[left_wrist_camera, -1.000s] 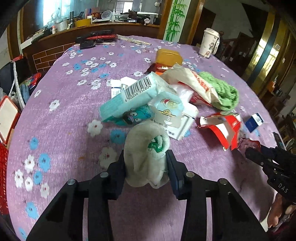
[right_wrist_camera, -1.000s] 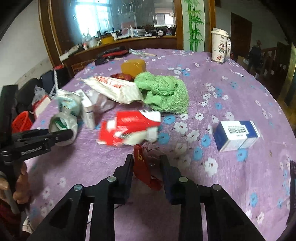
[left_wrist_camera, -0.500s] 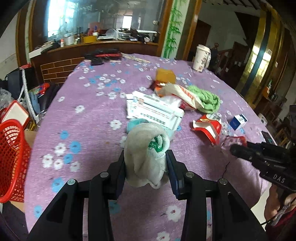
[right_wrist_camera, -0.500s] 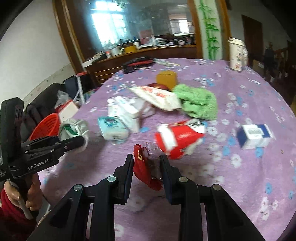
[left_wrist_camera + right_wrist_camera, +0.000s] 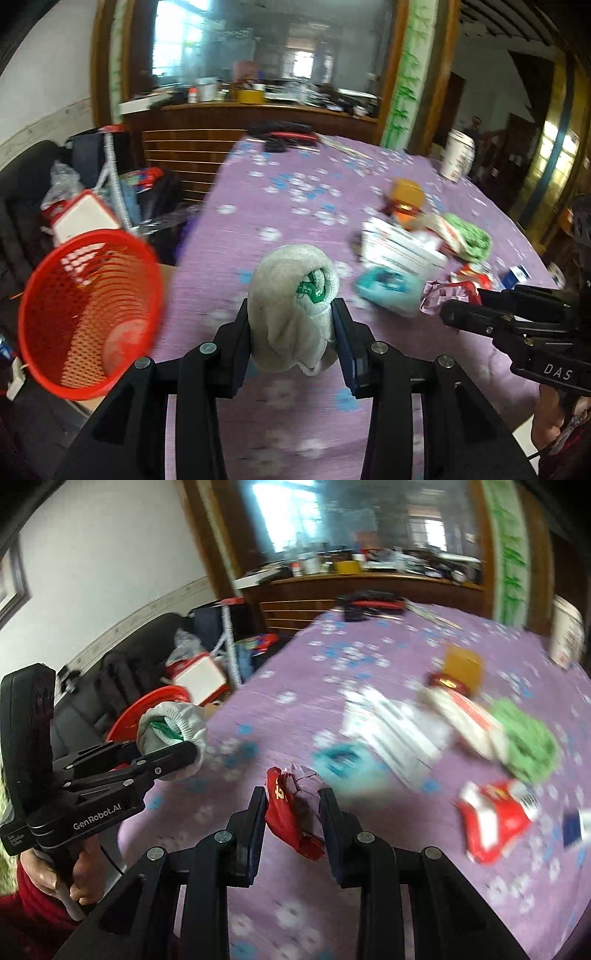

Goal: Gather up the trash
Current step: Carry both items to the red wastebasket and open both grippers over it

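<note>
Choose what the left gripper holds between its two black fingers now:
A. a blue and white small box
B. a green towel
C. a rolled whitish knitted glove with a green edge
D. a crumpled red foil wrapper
C: in the left wrist view the left gripper is clamped on the rolled whitish knitted glove.

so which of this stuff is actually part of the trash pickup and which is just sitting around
Part of the job:
- left gripper, shut on rolled white glove
- right gripper, shut on red wrapper
- red basket beside the table

Just lying about:
- green cloth
- paper cup
- orange tub
</note>
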`<control>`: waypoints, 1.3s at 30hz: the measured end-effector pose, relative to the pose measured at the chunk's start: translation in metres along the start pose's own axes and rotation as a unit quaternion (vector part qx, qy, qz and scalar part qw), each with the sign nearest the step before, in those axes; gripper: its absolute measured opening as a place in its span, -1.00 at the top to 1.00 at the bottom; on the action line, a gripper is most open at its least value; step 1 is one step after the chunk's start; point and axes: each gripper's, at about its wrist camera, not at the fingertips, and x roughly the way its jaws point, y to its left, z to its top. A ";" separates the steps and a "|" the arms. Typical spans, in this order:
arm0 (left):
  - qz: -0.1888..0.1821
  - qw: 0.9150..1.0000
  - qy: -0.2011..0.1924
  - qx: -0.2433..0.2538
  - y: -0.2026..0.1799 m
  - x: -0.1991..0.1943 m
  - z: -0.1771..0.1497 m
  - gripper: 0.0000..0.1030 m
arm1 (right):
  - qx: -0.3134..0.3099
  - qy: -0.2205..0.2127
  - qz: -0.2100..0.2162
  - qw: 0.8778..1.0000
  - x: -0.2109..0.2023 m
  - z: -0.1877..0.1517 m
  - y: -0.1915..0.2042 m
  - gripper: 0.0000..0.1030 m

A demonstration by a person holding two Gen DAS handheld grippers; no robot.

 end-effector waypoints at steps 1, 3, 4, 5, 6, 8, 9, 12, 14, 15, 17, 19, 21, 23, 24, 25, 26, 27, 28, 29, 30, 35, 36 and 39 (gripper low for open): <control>0.011 1.000 -0.002 -0.007 0.012 -0.003 0.001 0.23 | -0.005 0.001 0.006 1.000 0.002 0.003 0.006 0.39; 0.029 0.999 -0.007 -0.019 0.032 -0.008 0.002 0.23 | -0.018 0.007 0.022 1.000 0.014 0.016 0.023 0.39; 0.038 0.999 -0.008 -0.025 0.043 -0.010 0.003 0.23 | -0.022 0.010 0.029 0.999 0.020 0.022 0.031 0.39; 0.049 0.998 -0.010 -0.032 0.055 -0.013 0.004 0.23 | -0.028 0.013 0.040 0.999 0.027 0.029 0.039 0.39; 0.058 0.998 -0.012 -0.039 0.065 -0.015 0.004 0.23 | -0.031 0.015 0.047 0.998 0.032 0.034 0.045 0.39; 0.073 0.996 -0.013 -0.053 0.086 -0.020 0.005 0.23 | -0.038 0.025 0.063 0.997 0.046 0.047 0.060 0.39; 0.079 0.995 -0.012 -0.059 0.097 -0.021 0.005 0.23 | -0.041 0.029 0.071 0.996 0.052 0.054 0.068 0.39; 0.101 0.992 -0.013 -0.070 0.120 -0.026 0.005 0.23 | -0.050 0.034 0.089 0.994 0.069 0.070 0.087 0.39; 0.116 0.990 -0.012 -0.077 0.137 -0.027 0.005 0.22 | -0.052 0.040 0.108 0.992 0.083 0.081 0.102 0.38; 0.121 0.989 -0.011 -0.081 0.144 -0.028 0.005 0.22 | -0.051 0.042 0.115 0.991 0.088 0.084 0.107 0.38; 0.131 0.987 -0.007 -0.092 0.158 -0.027 0.004 0.22 | -0.055 0.049 0.126 0.989 0.101 0.090 0.119 0.38; 0.131 0.986 -0.004 -0.102 0.169 -0.025 0.003 0.22 | -0.056 0.053 0.131 0.988 0.116 0.096 0.130 0.38; 0.139 0.984 0.000 -0.110 0.179 -0.024 0.001 0.22 | -0.057 0.060 0.140 0.987 0.131 0.100 0.142 0.37; 0.142 0.983 0.003 -0.113 0.185 -0.021 -0.001 0.22 | -0.056 0.065 0.145 0.986 0.145 0.103 0.153 0.34; 0.144 0.983 0.004 -0.114 0.188 -0.019 -0.001 0.21 | -0.055 0.068 0.147 0.985 0.150 0.104 0.156 0.34; 0.146 0.982 0.005 -0.117 0.192 -0.017 -0.001 0.20 | -0.054 0.070 0.151 0.985 0.156 0.105 0.160 0.34; 0.147 0.982 0.006 -0.119 0.194 -0.015 -0.002 0.16 | -0.050 0.071 0.154 0.984 0.163 0.107 0.163 0.34; 0.147 0.981 0.009 -0.124 0.197 -0.013 -0.002 0.11 | -0.045 0.074 0.154 0.984 0.167 0.108 0.164 0.18; 0.148 0.981 0.010 -0.128 0.199 -0.012 -0.002 -0.04 | -0.038 0.076 0.152 0.985 0.171 0.109 0.163 -0.14; 0.148 0.980 0.011 -0.132 0.201 -0.011 -0.003 -0.18 | -0.029 0.071 0.151 0.986 0.171 0.109 0.159 -0.27; 0.149 0.980 0.009 -0.134 0.203 -0.011 -0.003 -0.21 | -0.022 0.063 0.152 0.986 0.168 0.109 0.154 -0.32; 0.148 0.981 0.002 -0.127 0.194 -0.015 -0.003 -0.31 | -0.005 0.040 0.140 0.989 0.140 0.105 0.126 -0.32; 0.143 0.982 -0.001 -0.124 0.190 -0.016 -0.003 -0.31 | -0.004 0.036 0.136 0.990 0.133 0.103 0.121 -0.32; 0.128 0.986 -0.012 -0.110 0.169 -0.019 0.000 -0.40 | 0.004 0.020 0.111 0.994 0.101 0.088 0.098 -0.32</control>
